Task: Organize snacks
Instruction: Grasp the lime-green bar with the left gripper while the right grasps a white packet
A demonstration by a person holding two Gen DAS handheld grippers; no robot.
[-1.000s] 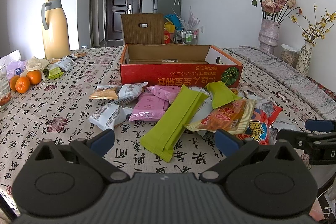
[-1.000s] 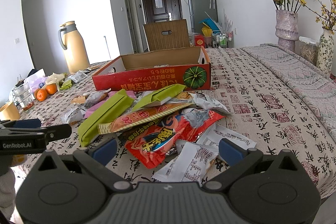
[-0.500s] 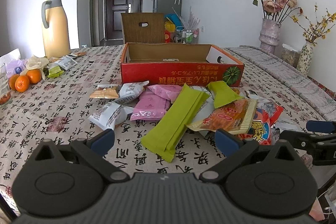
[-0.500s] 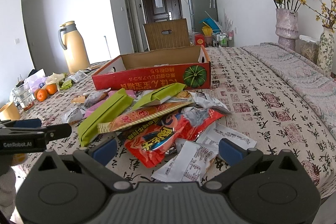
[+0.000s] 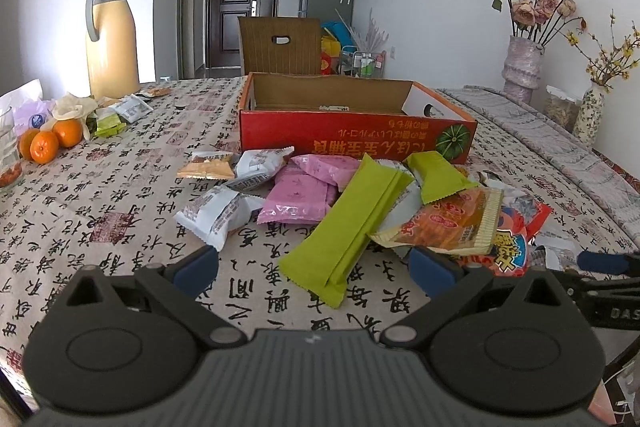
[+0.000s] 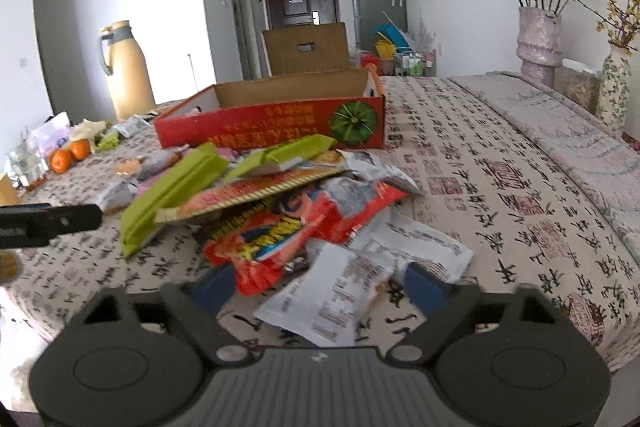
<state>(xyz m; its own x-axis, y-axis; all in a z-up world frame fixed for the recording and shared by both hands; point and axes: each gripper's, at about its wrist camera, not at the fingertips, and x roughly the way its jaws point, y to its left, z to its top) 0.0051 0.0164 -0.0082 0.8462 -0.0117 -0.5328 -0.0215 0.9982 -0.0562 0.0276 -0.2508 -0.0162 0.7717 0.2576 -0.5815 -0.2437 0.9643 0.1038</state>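
Observation:
A pile of snack packets lies on the table in front of an open red cardboard box [image 5: 356, 143] [image 6: 276, 129]. A long green packet [image 5: 352, 223] [image 6: 168, 195], pink packets [image 5: 300, 195], white packets [image 5: 216, 211], an orange packet [image 5: 452, 223] and a red packet [image 6: 288, 227] are in the pile. My left gripper [image 5: 314, 273] is open, just short of the green packet's near end. My right gripper [image 6: 320, 287] is open, with a white packet [image 6: 336, 299] lying between its fingers.
A tan thermos jug [image 5: 110, 39], oranges [image 5: 50, 143] and small packets stand at the far left. Vases with dried flowers [image 5: 524, 67] [image 6: 540, 43] stand at the back right. A wooden chair back [image 5: 280, 45] is behind the box. A patterned cloth covers the table [image 5: 100, 195].
My right gripper has moved forward and down over the pile, so the white packet now lies between its fingers. My left gripper has barely moved.

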